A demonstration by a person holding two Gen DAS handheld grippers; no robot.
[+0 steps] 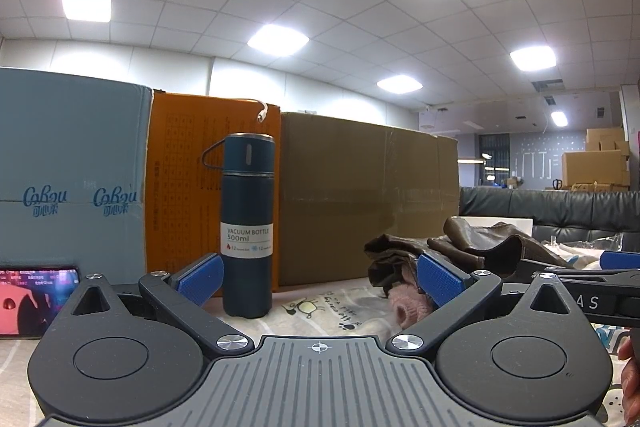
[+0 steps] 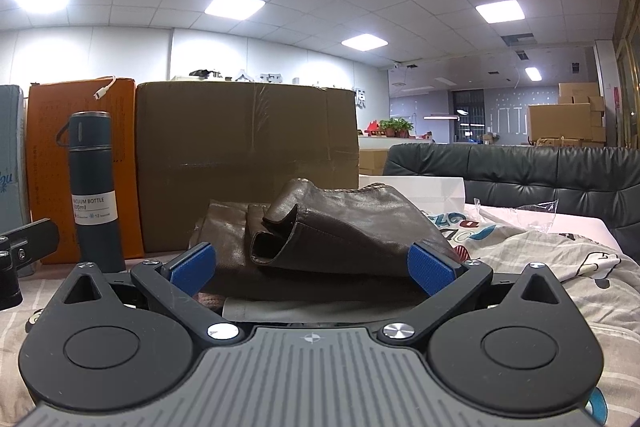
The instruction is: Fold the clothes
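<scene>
**On the Sheet: Both Grippers Released, Garment Awaiting First Grasp**

Ahead of the right gripper (image 2: 311,267), the brown garment (image 2: 332,239) is lying in a crumpled heap on the printed sheet (image 2: 560,267). One leather-like flap is standing up and curling over the pile, so no flat edge is presenting itself yet. The right gripper is sitting low and level with its jaws spread wide; the heap is lying just beyond the blue pads (image 2: 192,267), and no contact with them is visible. This low, spread posture is judged to be preparing a grasp on the near hem, which is lying closest to the pads.

The left gripper (image 1: 320,281) is also resting released, with nothing between its pads (image 1: 200,277). It is pointing past the garment's left end (image 1: 400,259), where a pink knit piece (image 1: 408,307) is showing beneath the brown material. Whether this piece is lining or a separate item cannot be told.

The bottle (image 1: 248,227) is standing upright to the left of the heap, in front of the orange box (image 1: 184,187) and beside the brown box (image 1: 368,199). A phone (image 1: 36,301) is lying at the far left with its screen lit.

Judgement: folding is not yet begun. The garment is needing spreading first, and the bottle is standing near enough that a wide leftward sweep could be tipping it.
</scene>
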